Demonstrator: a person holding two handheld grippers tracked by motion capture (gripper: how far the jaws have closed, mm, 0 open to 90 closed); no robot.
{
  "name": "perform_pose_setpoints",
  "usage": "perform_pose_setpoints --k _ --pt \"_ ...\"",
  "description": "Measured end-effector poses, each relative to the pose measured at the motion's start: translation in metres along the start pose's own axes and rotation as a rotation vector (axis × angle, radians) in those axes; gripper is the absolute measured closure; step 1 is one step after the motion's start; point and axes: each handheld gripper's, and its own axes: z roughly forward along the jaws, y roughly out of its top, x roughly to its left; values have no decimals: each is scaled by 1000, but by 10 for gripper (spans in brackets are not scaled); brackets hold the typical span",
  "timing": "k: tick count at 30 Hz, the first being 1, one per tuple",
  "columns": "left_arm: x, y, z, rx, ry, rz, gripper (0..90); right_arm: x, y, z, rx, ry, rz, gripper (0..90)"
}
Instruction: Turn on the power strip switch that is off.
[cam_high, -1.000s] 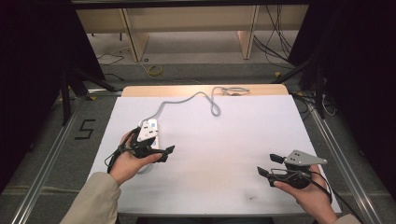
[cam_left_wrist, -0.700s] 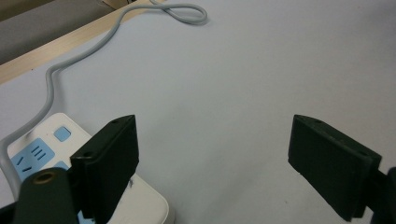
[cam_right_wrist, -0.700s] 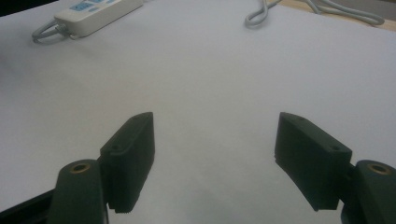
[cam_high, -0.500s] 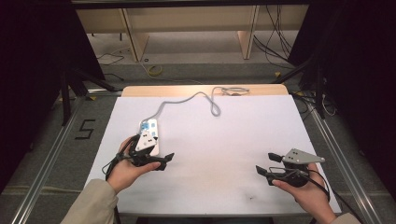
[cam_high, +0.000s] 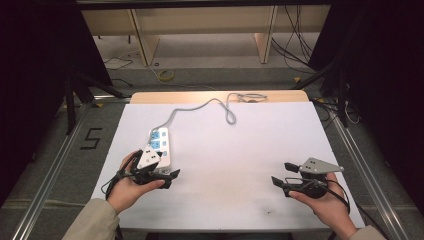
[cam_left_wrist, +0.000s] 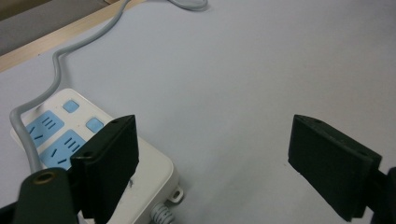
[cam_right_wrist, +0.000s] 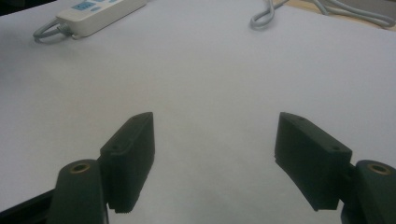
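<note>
One fixed overhead camera, two riding on the tools.

The high view looks forward and down on the whole table (cam_high: 240, 150). Each gripper view looks low and close along its own jaws across the sheet; both also catch the power strip (cam_left_wrist: 88, 149) (cam_right_wrist: 93, 14) and its cable (cam_high: 200, 106).

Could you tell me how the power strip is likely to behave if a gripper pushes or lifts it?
The power strip is a flat, boxy plastic block, so it would probably slide, not roll or tip. Its smooth shell may slip on the white table. The looping grey cord looks floppy and would likely drag, turning the strip.
</note>
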Motion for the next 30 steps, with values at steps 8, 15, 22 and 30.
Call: perform_pose_setpoints --k 8,15,22,30 --pt "4 -10 -9 -1 11 -5 160 0 1 2 1 5 -8 293" --pt "7 -19 -15 9 24 -6 160 0 1 3 3 6 -7 293" --pt "8 -27 -20 19 39 -4 160 0 1 2 3 12 -12 293" --pt "7 -28 -18 23 37 0 160 -1 0 1 2 11 -17 293"
